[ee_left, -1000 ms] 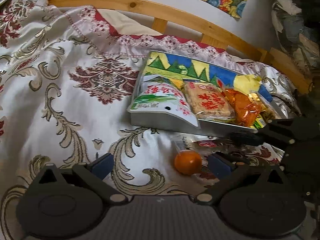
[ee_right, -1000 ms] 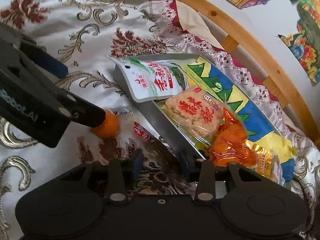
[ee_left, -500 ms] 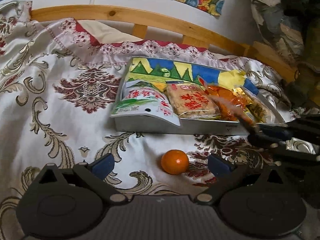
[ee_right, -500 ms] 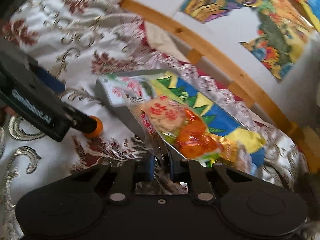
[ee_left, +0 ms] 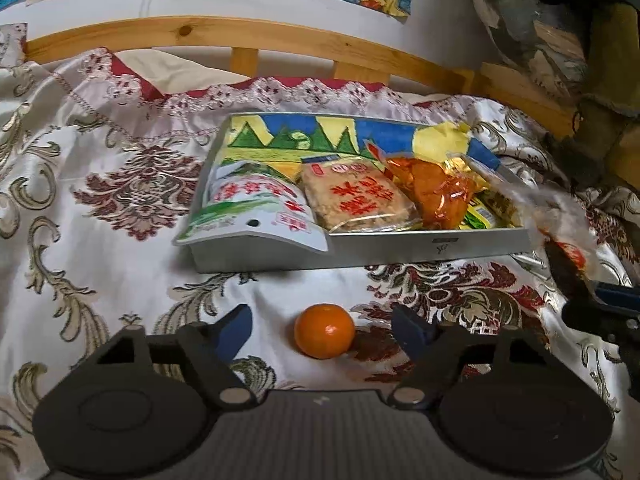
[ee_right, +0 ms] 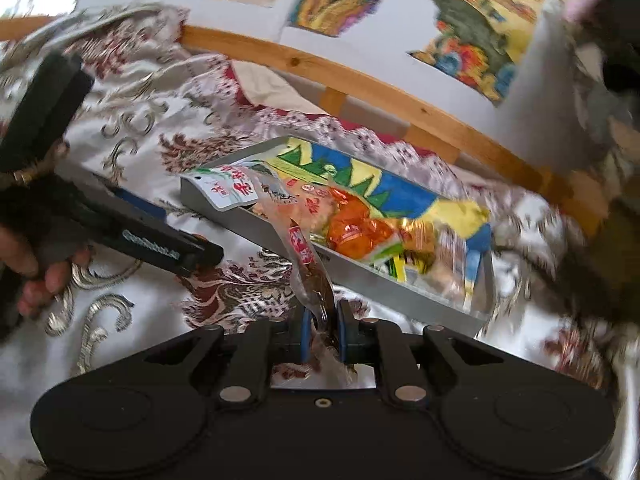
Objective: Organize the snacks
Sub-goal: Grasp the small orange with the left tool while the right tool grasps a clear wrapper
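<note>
Pinching clear snack packet in right gripper, left gripper closing around orange, untouched

- Left gripper: matte black body w/ ribbed grey plate in the middle, two big round discs near corners, one per side.
- Black linkage arms, silver round pivot screws at inner ends; triangular cut-outs in the arms.
- Finger pads blue, wedge-shaped.
- Right gripper: same build – black, twin discs, silver pivot screws, small brass-look screw at centre, blue pads.
- From right wrist view, left unit's side has pale lettering on black, too blurred to read; black handle above.
- Hand at left edge: fingers only, sleeve not visible.
</note>
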`<state>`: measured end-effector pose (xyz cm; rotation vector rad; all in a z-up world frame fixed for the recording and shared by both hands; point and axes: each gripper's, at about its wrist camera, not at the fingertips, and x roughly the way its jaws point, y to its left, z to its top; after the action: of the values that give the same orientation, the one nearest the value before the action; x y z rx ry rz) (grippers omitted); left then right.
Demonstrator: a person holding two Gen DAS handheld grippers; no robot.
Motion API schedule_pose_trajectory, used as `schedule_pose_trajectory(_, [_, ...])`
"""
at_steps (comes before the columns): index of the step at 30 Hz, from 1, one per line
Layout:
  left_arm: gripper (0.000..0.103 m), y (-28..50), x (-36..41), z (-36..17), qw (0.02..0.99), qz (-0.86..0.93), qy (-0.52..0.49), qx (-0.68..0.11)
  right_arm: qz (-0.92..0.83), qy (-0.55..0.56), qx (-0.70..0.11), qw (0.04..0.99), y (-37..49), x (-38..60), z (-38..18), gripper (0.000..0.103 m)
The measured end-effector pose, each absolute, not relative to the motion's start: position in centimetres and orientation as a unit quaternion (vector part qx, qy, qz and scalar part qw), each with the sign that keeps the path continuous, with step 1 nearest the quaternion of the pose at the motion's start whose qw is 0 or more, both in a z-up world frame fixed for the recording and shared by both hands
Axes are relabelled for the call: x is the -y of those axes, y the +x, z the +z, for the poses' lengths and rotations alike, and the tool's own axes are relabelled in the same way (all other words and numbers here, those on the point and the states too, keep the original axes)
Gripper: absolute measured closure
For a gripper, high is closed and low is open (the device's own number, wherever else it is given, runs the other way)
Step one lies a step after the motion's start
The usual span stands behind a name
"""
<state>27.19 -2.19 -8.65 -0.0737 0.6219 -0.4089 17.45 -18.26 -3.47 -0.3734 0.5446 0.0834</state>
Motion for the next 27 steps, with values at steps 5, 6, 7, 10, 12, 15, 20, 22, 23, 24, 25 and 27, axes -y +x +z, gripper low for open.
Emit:
schedule_pose_trajectory(5, [0.039,27.5,2.6,-9.3,0.927,-0.201,-0.029,-0.316,0.027,-0.12,-0.282,0.951,16.4,18.7,-3.7,0.089])
schedule_pose_trajectory(6, [0.043,27.4,2.6,-9.4,0.927,-0.201,-0.029,-0.316,0.029,-0.119,-0.284,0.951,16.2,18.7,-3.8,0.089])
schedule_pose_trajectory(7, [0.045,27.4,2.6,-9.4,0.927,-0.2,-0.027,-0.316,0.03,-0.119,-0.285,0.951,16.2,18.6,-3.9,0.089])
schedule_pose_trajectory(10, [0.062,27.3,2.9,-9.5,0.927,-0.197,-0.016,-0.317,0.033,-0.106,-0.288,0.951,16.3,18.8,-4.1,0.089])
schedule_pose_trajectory(12, [0.066,27.1,3.1,-9.6,0.928,-0.196,-0.011,-0.316,0.034,-0.103,-0.29,0.951,16.4,18.8,-4.2,0.089])
schedule_pose_trajectory(15, [0.067,27.1,3.1,-9.5,0.929,-0.195,-0.011,-0.315,0.037,-0.108,-0.29,0.95,16.6,18.5,-4.2,0.089])
schedule_pose_trajectory(20, [0.067,26.6,3.3,-9.2,0.927,-0.208,-0.017,-0.311,0.039,-0.112,-0.288,0.95,17.2,18.0,-4.1,0.089])
schedule_pose_trajectory(22, [0.067,26.4,3.5,-9.0,0.927,-0.214,-0.019,-0.308,0.038,-0.113,-0.287,0.95,17.2,18.0,-4.1,0.089])
schedule_pose_trajectory(23, [0.067,26.2,3.6,-8.8,0.927,-0.217,-0.019,-0.306,0.038,-0.113,-0.287,0.95,17.2,17.9,-4.0,0.089])
schedule_pose_trajectory(24, [0.067,26.0,3.7,-8.7,0.927,-0.219,-0.02,-0.304,0.037,-0.113,-0.287,0.951,17.1,18.0,-4.0,0.089])
schedule_pose_trajectory(25, [0.067,25.9,3.8,-8.6,0.927,-0.221,-0.023,-0.303,0.036,-0.113,-0.286,0.951,17.1,18.0,-3.9,0.09])
schedule_pose_trajectory(27, [0.067,25.7,3.9,-8.4,0.925,-0.226,-0.035,-0.305,0.032,-0.112,-0.284,0.952,16.9,18.2,-3.7,0.09])
